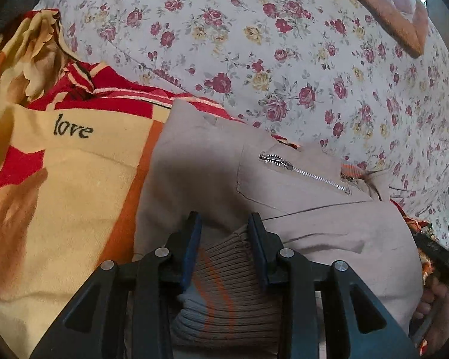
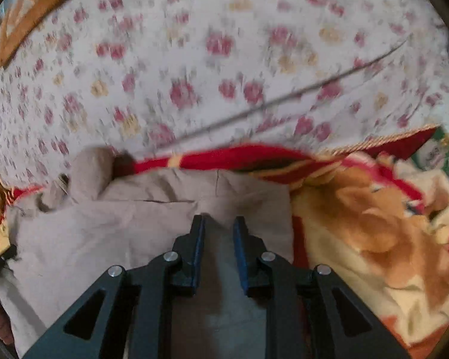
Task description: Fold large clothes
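Observation:
A beige jacket (image 1: 314, 224) with a silver zipper (image 1: 308, 173) lies on a bed, partly over a blanket. My left gripper (image 1: 224, 221) is at its near edge, shut on the bunched ribbed hem (image 1: 224, 269), which has an orange stripe and fills the gap between the blue pads. In the blurred right wrist view the jacket (image 2: 105, 239) spreads out to the left. My right gripper (image 2: 219, 223) stands over its right part, and the narrow jaws hold a fold of the beige cloth that runs down between the fingers.
A yellow, red and orange blanket (image 1: 75, 179) with the word "love" lies under and left of the jacket, and the blanket (image 2: 374, 239) lies right of it in the right wrist view. A floral sheet (image 1: 254, 45) covers the bed beyond. An orange-edged cushion (image 1: 404, 30) sits at the far corner. A hand (image 1: 433, 308) shows at the right edge.

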{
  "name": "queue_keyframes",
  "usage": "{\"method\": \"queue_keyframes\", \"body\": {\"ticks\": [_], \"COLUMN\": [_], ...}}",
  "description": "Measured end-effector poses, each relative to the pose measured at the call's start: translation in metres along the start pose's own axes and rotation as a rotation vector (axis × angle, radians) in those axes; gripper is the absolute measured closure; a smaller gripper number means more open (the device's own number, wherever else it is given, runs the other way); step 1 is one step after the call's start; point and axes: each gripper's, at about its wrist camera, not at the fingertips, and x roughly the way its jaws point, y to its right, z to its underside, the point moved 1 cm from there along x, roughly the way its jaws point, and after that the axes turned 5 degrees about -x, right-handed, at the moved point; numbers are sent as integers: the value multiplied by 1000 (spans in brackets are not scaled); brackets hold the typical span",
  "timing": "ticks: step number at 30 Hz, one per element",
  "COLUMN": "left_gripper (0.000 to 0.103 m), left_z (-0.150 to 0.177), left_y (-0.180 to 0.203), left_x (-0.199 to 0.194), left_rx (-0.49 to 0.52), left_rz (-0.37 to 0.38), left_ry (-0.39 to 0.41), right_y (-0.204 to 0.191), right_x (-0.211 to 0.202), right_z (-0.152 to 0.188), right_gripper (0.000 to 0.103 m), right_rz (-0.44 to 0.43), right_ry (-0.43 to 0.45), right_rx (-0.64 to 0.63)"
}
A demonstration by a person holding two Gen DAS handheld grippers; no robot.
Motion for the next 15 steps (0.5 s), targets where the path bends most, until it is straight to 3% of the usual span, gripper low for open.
{"method": "queue_keyframes", "body": {"ticks": [4, 6, 7, 9, 11, 12, 13, 15], "left_gripper": [72, 70, 68, 65, 58, 57, 55, 52], "left_z": [0, 0, 1, 1, 2, 2, 2, 2], "left_y": [2, 4, 4, 5, 7, 9, 10, 12], "left_x": [-1, 0, 1, 1, 2, 3, 3, 6], "left_rx": [24, 32, 36, 43, 53, 58, 63, 73], "left_rz": [-17, -16, -13, -7, 8, 11, 13, 17], "left_ry": [-1, -2, -3, -4, -6, -6, -7, -10], "right_y": [-28, -45, -51, -59, -55, -53, -57, -61], "right_x": [-50, -64, -65, -50, -21, -22, -22, -23], "right_z": [0, 9, 15, 33, 59, 64, 62, 61], "right_gripper": [81, 72, 69, 52, 48, 44, 43, 32], "right_rz": [-46, -61, -64, -38, 13, 18, 28, 32], "right_ry": [67, 76, 67, 3, -79, -21, -30, -31], "right_rx": [-38, -97, -126, -173, -205, -226, -243, -257]}}
